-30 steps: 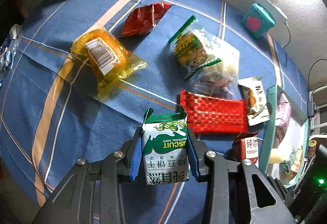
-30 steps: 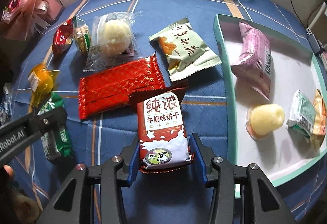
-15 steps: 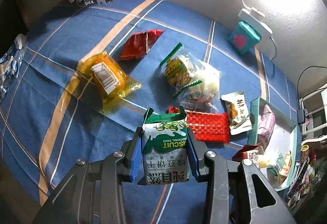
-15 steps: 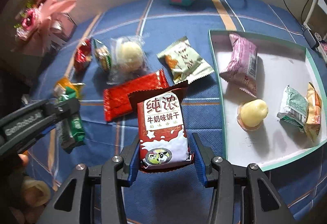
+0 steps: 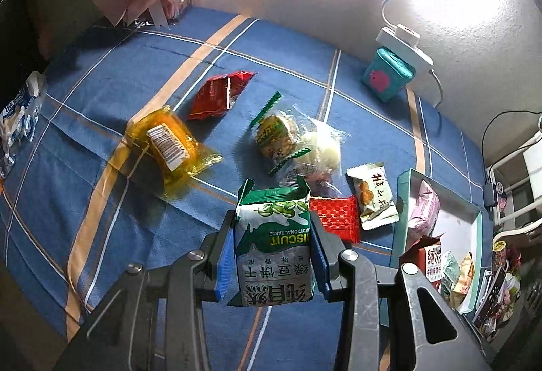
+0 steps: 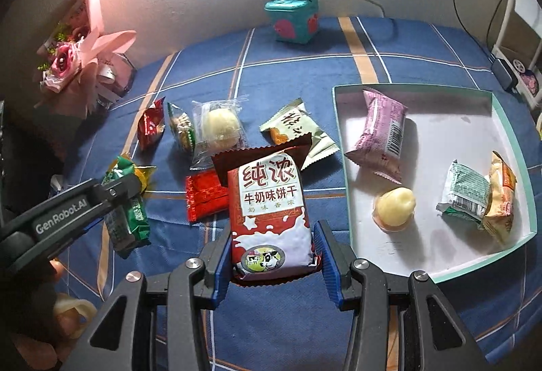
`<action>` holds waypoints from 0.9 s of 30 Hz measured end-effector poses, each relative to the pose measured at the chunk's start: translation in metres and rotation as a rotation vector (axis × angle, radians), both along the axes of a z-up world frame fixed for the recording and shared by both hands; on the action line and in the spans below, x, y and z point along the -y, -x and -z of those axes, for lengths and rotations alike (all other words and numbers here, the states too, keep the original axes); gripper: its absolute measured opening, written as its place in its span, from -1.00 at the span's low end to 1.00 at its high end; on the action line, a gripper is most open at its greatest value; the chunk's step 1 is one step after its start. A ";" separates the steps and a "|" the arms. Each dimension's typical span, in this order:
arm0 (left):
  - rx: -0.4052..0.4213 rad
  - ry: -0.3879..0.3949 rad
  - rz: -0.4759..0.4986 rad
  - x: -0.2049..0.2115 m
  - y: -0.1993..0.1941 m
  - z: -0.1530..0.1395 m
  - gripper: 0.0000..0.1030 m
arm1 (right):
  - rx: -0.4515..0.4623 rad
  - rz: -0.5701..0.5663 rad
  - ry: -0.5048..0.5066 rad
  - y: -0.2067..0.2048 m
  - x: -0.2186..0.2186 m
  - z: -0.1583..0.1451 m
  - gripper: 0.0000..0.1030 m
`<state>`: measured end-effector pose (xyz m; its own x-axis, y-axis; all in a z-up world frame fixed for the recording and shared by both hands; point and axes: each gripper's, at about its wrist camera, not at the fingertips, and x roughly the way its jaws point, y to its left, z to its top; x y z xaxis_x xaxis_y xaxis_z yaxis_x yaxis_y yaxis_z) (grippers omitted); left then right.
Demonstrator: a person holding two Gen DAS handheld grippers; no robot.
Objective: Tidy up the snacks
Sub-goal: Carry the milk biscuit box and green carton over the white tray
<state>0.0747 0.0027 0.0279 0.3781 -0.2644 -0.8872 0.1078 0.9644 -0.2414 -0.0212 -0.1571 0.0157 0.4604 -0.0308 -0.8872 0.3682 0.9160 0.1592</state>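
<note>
Between the blue pads of the left tool (image 5: 273, 261), a green-and-white biscuit packet (image 5: 274, 249) is clamped, the jaws closed snugly against its two sides and the packet lifted clear of the blue checked cloth (image 5: 101, 93) that covers the bench. Seen from the right wrist, the right tool (image 6: 272, 264) is likewise closed on a red-and-white milk biscuit packet (image 6: 269, 215), which is gripped by its lower end and held above the cloth. At 3 o'clock of that packet a shallow teal-rimmed tray (image 6: 342, 147) is seen, with a pink packet (image 6: 381, 134), a pale round sweet (image 6: 394, 206), a green-and-white sachet (image 6: 467, 193) and a yellow sachet (image 6: 501, 198) lying inside it. On the cloth, loose snacks are left: a red foil bar (image 6: 203, 198) partly hidden behind the held milk packet, a beige sachet (image 6: 294, 130) at 12 o'clock of it, a clear-wrapped pale cake (image 6: 220, 127) and a green-edged cookie (image 6: 181, 127) at 11 o'clock, and a small red packet (image 6: 150, 123) farther toward 10 o'clock. From the left wrist, an amber jelly pack (image 5: 169, 147) is shown at 10 o'clock of the green packet. Against the wall a teal box (image 6: 294, 18) is set at 12 o'clock, and a pink bouquet (image 6: 78, 59) is placed at 10 o'clock.
</note>
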 end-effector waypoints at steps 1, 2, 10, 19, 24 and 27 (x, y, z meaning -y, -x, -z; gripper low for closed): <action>0.001 0.000 0.005 0.002 0.001 0.000 -0.20 | -0.001 0.009 -0.004 0.001 0.004 0.001 -0.07; 0.003 0.000 0.012 0.005 0.002 -0.001 -0.20 | -0.001 0.023 -0.006 0.001 0.010 0.001 -0.07; 0.026 -0.021 0.096 0.043 0.015 -0.006 -0.20 | 0.002 0.202 -0.021 0.022 0.074 0.001 -0.07; 0.044 -0.036 0.251 0.108 0.039 -0.010 -0.20 | 0.032 0.370 -0.026 0.058 0.147 -0.009 -0.07; 0.037 -0.036 0.324 0.141 0.049 -0.007 -0.20 | 0.051 0.421 -0.027 0.071 0.173 -0.012 -0.07; 0.047 -0.044 0.358 0.160 0.052 -0.007 -0.20 | 0.062 0.431 -0.031 0.073 0.182 -0.012 -0.07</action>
<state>0.0226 -0.1574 0.0348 0.3089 -0.3495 -0.8845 0.4506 0.8728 -0.1875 -0.0937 -0.3388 0.0275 0.4635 -0.2052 -0.8620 0.7047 0.6752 0.2182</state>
